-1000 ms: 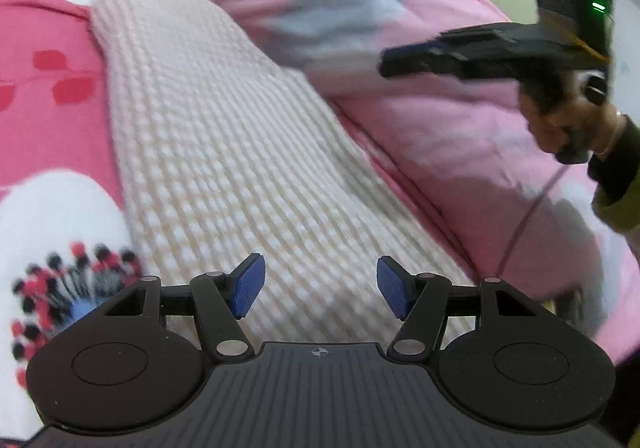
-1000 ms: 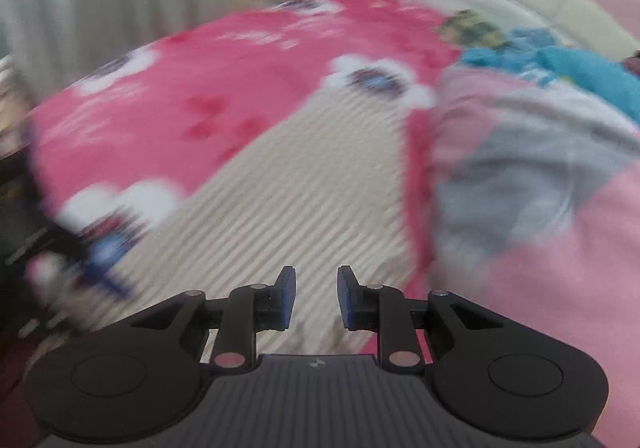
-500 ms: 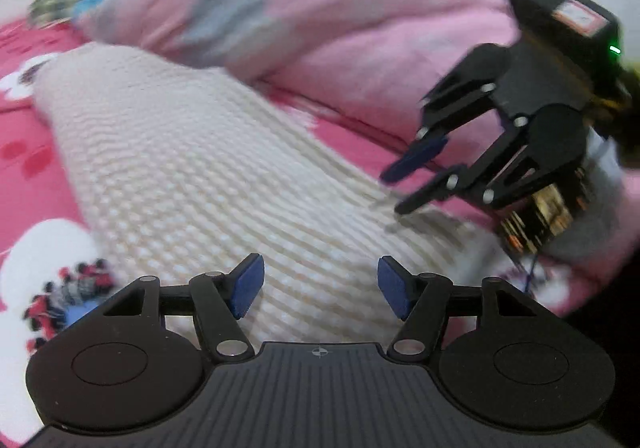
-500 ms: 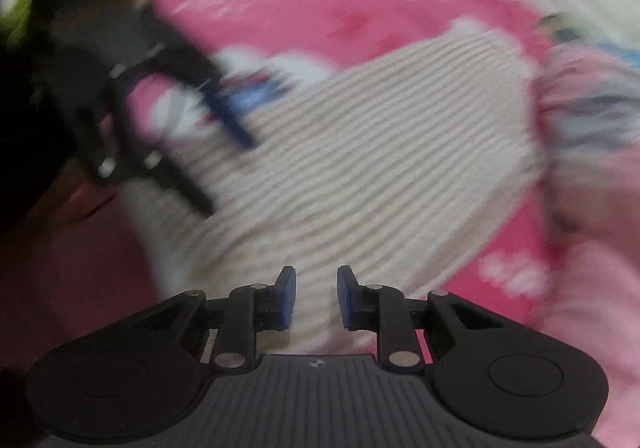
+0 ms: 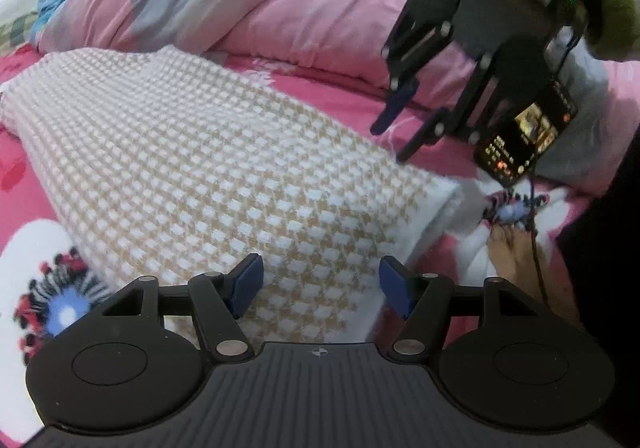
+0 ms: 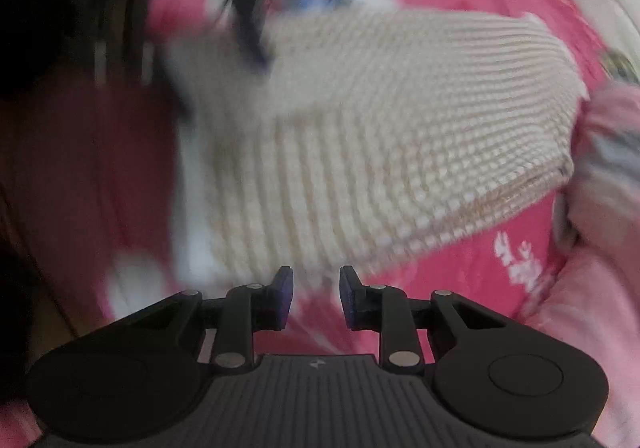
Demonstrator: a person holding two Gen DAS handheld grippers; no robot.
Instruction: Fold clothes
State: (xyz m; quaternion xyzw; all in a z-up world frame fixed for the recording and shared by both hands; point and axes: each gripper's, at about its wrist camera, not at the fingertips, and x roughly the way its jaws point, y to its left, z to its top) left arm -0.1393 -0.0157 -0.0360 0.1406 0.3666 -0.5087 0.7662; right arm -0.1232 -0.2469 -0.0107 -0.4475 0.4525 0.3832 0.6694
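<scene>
Garment [image 5: 224, 167], a cream-and-tan waffle-knit piece, lies as a long narrow band on the pink floral bedsheet [image 5: 24, 207], a rumpled pink duvet [image 5: 320, 3] just beyond its far edge. Left gripper [image 5: 320, 284] hovers over the garment's near end, jaws spread wide and empty; right gripper [image 6: 316, 298] hangs just off its side edge, jaws part open, also empty. Lengthwise folding looks done; judged remaining: folding the band end over end, with no hold taken yet.

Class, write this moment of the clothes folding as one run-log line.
left gripper: open, over knit garment | right gripper: open, holding nothing, by garment's near edge | bedsheet underneath
</scene>
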